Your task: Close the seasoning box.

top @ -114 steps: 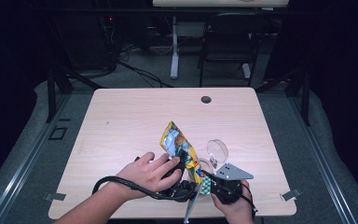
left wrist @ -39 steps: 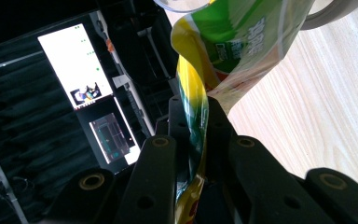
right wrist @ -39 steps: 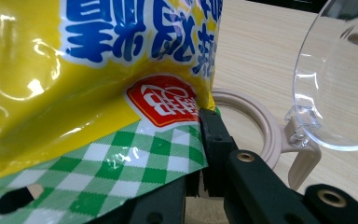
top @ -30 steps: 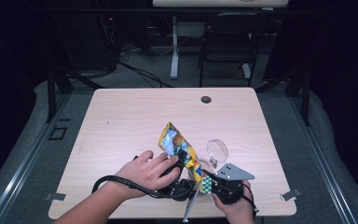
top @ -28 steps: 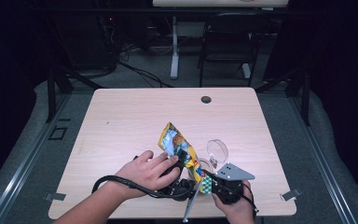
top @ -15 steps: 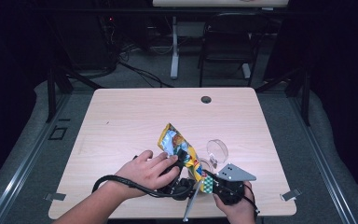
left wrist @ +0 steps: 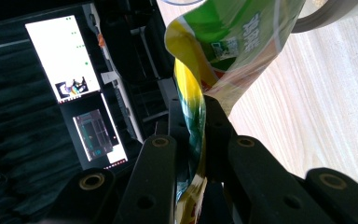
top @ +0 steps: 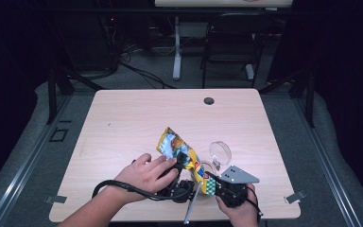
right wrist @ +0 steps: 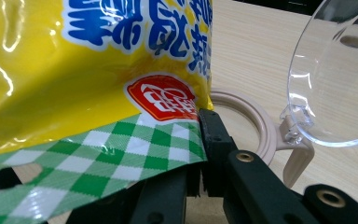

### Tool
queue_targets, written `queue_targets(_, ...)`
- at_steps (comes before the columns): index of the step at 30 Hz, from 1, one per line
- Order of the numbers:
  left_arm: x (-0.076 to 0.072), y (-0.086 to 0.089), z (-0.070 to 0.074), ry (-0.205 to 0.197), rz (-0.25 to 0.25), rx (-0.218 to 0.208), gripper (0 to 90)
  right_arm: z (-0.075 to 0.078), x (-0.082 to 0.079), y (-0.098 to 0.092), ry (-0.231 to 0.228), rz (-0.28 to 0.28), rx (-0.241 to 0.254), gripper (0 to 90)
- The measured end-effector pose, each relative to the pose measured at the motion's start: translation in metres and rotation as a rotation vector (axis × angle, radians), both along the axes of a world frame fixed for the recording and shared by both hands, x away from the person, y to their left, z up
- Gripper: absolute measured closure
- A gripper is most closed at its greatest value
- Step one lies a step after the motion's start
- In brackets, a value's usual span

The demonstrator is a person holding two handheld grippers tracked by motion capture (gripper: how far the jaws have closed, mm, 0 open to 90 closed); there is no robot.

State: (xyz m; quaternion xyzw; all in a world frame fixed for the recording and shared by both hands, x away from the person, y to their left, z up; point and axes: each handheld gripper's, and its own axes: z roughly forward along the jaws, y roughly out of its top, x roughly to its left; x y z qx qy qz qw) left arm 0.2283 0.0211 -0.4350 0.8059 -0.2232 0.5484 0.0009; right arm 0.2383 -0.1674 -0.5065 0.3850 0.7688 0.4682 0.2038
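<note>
Room: dark, with a chair (top: 230, 47) and cables on the floor beyond the far edge of the desk; lit monitors (left wrist: 70, 60) at the left of the left gripper view.
Desk (top: 123, 118): pale wood, a round cable hole (top: 209, 100) near the middle of its far edge.
Snack bag (top: 182, 153): yellow, with blue print and a green-checked end, raised aslant over the near edge, right of the middle.
Left gripper (left wrist: 193, 126): under the left hand (top: 144, 175) near the near edge, jaws pinched tight on a twisted edge of the snack bag.
Right gripper (right wrist: 193, 140): in the right hand (top: 238, 213) at the near edge, grey plate on top, jaws clamped on the checked end of the snack bag.
Beige ring (right wrist: 261, 128): flat on the desk just beside the bag, with a clear lid (right wrist: 335, 79) hinged to it and standing up.
</note>
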Motion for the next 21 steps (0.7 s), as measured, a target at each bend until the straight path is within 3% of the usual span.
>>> queue_targets(13, 0.001, 0.008, -0.002, 0.017, 0.019, -0.043, 85.1, 0.002, 0.001, 0.001, -0.015, 0.001, 0.002, 88.4)
queue_targets(21, 0.001, 0.015, -0.004, 0.048, 0.046, -0.087, 85.2, 0.002, 0.001, 0.002, -0.028, -0.007, 0.02, 88.6)
